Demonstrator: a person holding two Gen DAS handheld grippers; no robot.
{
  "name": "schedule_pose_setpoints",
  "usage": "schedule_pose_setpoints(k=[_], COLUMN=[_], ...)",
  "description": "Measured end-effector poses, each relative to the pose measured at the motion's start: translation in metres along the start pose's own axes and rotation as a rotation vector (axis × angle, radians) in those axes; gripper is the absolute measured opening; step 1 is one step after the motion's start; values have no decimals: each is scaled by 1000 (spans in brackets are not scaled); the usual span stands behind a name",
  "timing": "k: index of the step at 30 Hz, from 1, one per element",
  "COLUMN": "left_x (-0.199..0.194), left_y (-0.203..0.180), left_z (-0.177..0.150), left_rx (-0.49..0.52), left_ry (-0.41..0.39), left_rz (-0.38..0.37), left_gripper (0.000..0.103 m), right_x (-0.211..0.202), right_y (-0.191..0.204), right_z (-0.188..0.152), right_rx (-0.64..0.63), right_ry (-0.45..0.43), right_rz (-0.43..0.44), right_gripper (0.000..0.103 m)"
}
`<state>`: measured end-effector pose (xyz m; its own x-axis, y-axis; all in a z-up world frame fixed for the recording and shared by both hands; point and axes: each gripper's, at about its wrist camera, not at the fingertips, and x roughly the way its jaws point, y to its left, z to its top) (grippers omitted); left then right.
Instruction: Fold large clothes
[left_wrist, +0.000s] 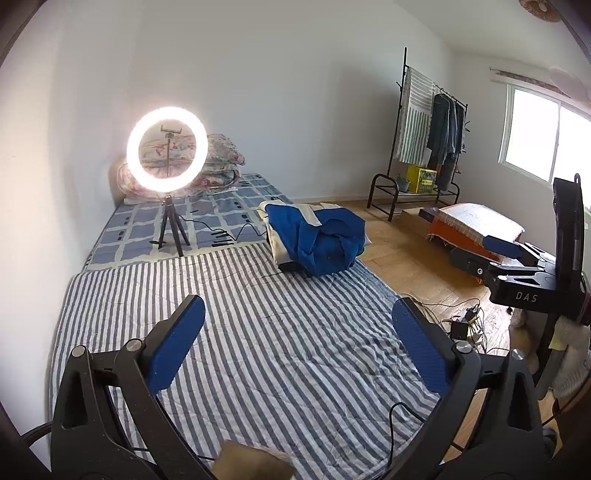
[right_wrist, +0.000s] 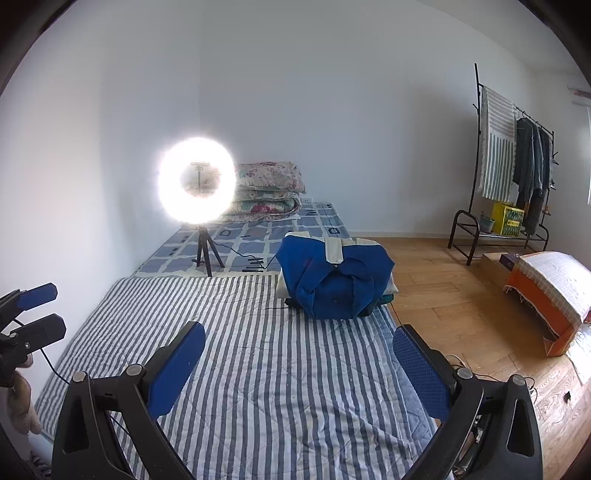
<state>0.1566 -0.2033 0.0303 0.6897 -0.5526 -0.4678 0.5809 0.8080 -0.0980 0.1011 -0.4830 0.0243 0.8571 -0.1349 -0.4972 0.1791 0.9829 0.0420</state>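
Observation:
A blue garment (left_wrist: 317, 240) (right_wrist: 336, 284) lies bundled on top of a small pile of cream and white clothes at the right edge of the bed. It rests where the striped quilt (left_wrist: 258, 350) (right_wrist: 258, 369) meets the checked sheet. My left gripper (left_wrist: 298, 302) hovers over the near part of the striped quilt, open, with nothing between its blue pads. My right gripper (right_wrist: 300, 328) is beside it, also open and empty, well short of the pile. Each gripper shows at the edge of the other's view.
A lit ring light (left_wrist: 166, 147) (right_wrist: 195, 181) on a small tripod stands on the bed's far half, its cable trailing toward the pile. Folded floral quilts (right_wrist: 266, 188) sit at the head. Right of the bed: wooden floor, a clothes rack (left_wrist: 432, 140), an orange box (right_wrist: 546, 295), cables (left_wrist: 465, 321).

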Motion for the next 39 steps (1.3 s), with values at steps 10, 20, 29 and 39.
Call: schedule_pose_setpoints(k=[10,20,29,39], left_x=[-20,-11,-1,2], left_y=[6,11,14,17], left_z=[-27,-50,-64,-69], left_rx=[10,22,33,37], left_ry=[-9,20,61,64], left_rz=[52,111,146,192], left_gripper=[103,103,103,103], right_x=[13,27,29,29], right_y=[18,18,11,14], right_z=[-37,-63,-70,-71], right_rx=[17,-8,10,-1], right_ry=[-6,18,36,35], right_rz=[15,-44,-61,-63], right_gripper=[103,103,103,103])
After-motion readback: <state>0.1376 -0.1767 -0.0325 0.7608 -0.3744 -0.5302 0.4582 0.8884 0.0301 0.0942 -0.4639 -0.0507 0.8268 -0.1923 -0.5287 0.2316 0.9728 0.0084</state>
